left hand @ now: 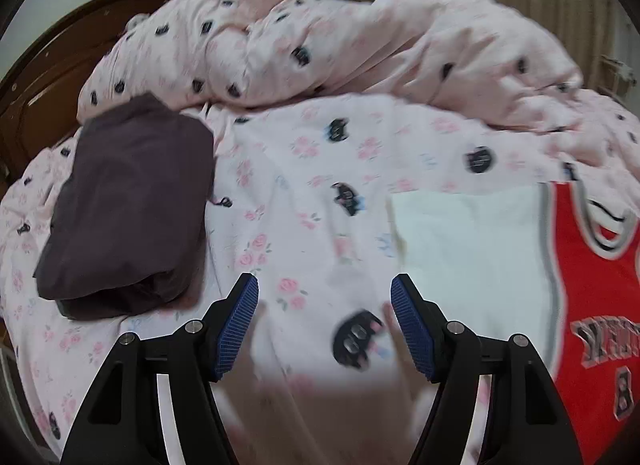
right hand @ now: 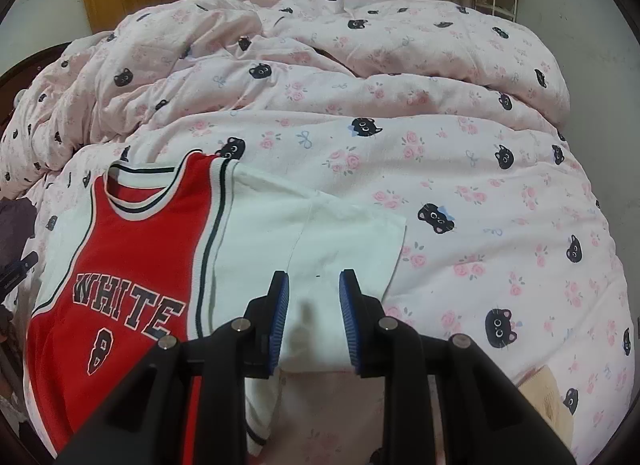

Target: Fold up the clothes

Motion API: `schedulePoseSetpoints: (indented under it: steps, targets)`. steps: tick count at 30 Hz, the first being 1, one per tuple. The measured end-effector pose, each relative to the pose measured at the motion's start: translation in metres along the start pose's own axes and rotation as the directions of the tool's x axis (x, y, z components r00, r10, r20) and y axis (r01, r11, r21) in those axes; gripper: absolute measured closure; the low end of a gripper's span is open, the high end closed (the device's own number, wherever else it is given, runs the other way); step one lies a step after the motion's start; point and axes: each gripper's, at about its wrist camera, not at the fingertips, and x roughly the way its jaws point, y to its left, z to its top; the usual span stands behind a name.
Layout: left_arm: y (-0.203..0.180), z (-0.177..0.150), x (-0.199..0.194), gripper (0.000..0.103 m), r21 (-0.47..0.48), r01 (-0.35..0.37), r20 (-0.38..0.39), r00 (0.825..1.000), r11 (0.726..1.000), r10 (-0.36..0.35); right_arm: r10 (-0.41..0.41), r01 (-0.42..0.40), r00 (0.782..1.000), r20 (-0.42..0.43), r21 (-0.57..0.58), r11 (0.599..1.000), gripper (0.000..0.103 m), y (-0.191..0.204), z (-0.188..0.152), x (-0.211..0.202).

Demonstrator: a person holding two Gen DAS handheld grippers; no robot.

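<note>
My right gripper (right hand: 314,317) hovers with its jaws a moderate way apart and nothing between them, just above the white sleeve (right hand: 320,233) of the shirt (right hand: 132,257) spread flat on the bed (right hand: 480,193). The shirt lies ahead of this gripper and to its left: a red front with dark lettering and a number, white sleeves out to both sides, collar at the far end. My left gripper (left hand: 324,325) gapes wide and empty over bare bedding, with the shirt's other white sleeve (left hand: 472,249) just to its right and a dark garment (left hand: 128,209), lying as a folded bundle, off to its left.

I judge the shirt light, soft and limp: it will drape and sag from wherever I pinch it, and a single layer may slide over the smooth quilt rather than crease cleanly. The ribbed trim (right hand: 218,225) between red and white looks thicker, so it should give firmer purchase than the thin sleeve cloth. The sleeve's outer edge, straight ahead of my right gripper, is the nearest hold; a shallow pinch taking only the shirt, not the quilt beneath, seems wise.
</note>
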Motion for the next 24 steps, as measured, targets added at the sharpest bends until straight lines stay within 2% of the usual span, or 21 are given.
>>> schedulePoseSetpoints:
  steps: [4,11,13,16,22,24]
  targets:
    - [-0.013,-0.02,-0.056,0.038,0.077,0.104,0.06,0.992,0.992,-0.109,0.013,-0.013,1.0,0.014,-0.004,1.0,0.076,0.005,-0.007,-0.011]
    - [-0.041,-0.09,-0.137,0.038,0.23,0.234,0.057,0.966,0.945,-0.253,0.032,-0.031,0.998,0.061,-0.028,0.999,0.076,0.018,-0.024,-0.04]
    - [-0.051,-0.107,-0.149,0.038,0.275,0.258,0.042,0.959,0.926,-0.279,0.042,-0.04,0.997,0.072,-0.039,0.998,0.075,0.021,-0.031,-0.049]
    - [-0.066,-0.131,-0.163,0.038,0.337,0.29,0.015,0.95,0.896,-0.313,0.051,-0.048,0.996,0.07,-0.047,0.998,0.066,0.024,-0.049,-0.062]
    - [-0.095,-0.178,-0.19,0.038,0.452,0.352,-0.046,0.927,0.82,-0.372,0.055,-0.05,0.997,0.057,-0.087,0.995,0.066,0.029,-0.09,-0.088]
    - [-0.093,-0.182,-0.19,0.038,0.407,0.41,-0.08,0.906,0.816,-0.415,0.054,-0.049,0.997,0.048,-0.104,0.993,0.066,0.028,-0.105,-0.098]
